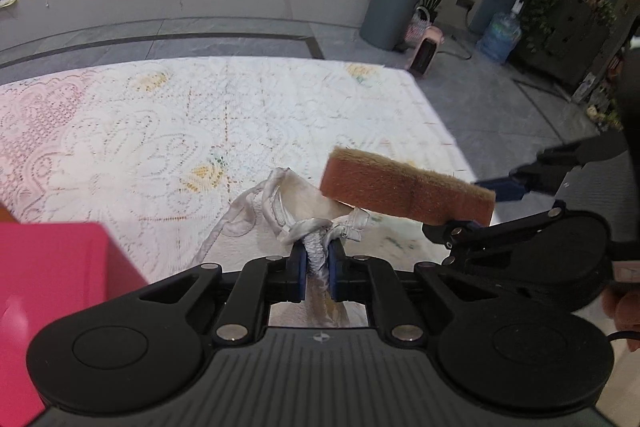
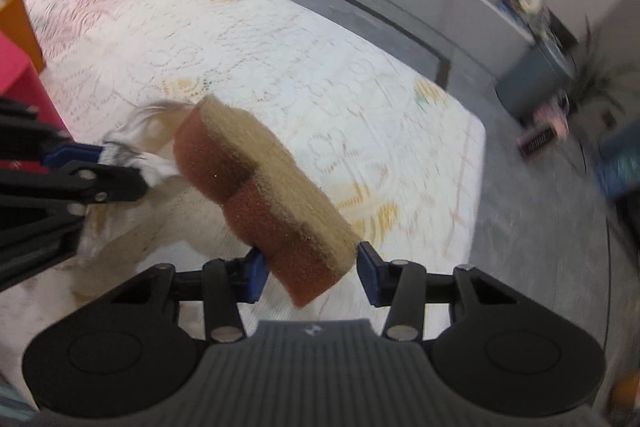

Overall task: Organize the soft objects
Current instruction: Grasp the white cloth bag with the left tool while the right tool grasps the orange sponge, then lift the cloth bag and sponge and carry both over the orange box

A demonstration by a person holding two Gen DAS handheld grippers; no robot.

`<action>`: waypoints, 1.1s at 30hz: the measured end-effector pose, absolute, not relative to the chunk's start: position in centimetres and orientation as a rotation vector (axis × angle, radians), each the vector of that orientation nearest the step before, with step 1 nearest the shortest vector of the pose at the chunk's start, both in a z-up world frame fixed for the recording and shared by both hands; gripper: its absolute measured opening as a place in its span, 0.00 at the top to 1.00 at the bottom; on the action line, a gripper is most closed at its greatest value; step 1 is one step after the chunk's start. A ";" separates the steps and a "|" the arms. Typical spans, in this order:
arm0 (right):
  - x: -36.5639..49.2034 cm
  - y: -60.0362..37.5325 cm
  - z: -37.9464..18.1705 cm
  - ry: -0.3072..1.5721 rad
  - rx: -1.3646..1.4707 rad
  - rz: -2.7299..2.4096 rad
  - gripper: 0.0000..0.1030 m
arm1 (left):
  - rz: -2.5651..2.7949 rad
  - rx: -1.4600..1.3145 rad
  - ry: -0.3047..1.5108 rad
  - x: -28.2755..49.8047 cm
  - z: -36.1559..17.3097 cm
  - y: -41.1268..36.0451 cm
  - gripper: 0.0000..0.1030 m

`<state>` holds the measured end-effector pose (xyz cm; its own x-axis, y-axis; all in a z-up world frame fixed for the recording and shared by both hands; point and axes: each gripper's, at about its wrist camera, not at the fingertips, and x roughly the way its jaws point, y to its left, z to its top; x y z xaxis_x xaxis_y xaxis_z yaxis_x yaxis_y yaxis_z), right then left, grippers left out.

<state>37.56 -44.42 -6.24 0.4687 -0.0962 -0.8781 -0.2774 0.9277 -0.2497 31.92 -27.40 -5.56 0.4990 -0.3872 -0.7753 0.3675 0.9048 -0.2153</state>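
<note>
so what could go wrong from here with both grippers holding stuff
The right gripper pinches only one end of the sponge, so it could pivot or slip out. The left gripper grips a bunched bit of the silver ribbon; loose loops hang and may snag the sponge close by.

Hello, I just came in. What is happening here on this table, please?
A person is sorting soft things with two hand-held grippers. The left gripper is shut on a bunched silvery ribbon attached to a cream cloth item, part of which is lifted above the lace tablecloth. The right gripper holds a brown sponge by one end, raised above the table beside the cloth. A pink box stands at the left edge; nothing has been put into it yet, as far as can be seen.
</note>
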 end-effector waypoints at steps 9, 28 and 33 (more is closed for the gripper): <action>31.5 -42.4 -3.8 1.167 -0.412 0.091 0.55 | -0.493 -0.026 0.998 26.2 -3.2 -25.4 0.89; 19.1 -33.9 1.8 1.075 -0.390 0.191 0.56 | -0.471 -0.117 0.902 14.3 -0.3 -14.1 0.89; 17.8 -30.2 3.6 1.014 -0.385 0.247 0.56 | -0.407 -0.147 0.844 13.1 1.0 -9.7 0.89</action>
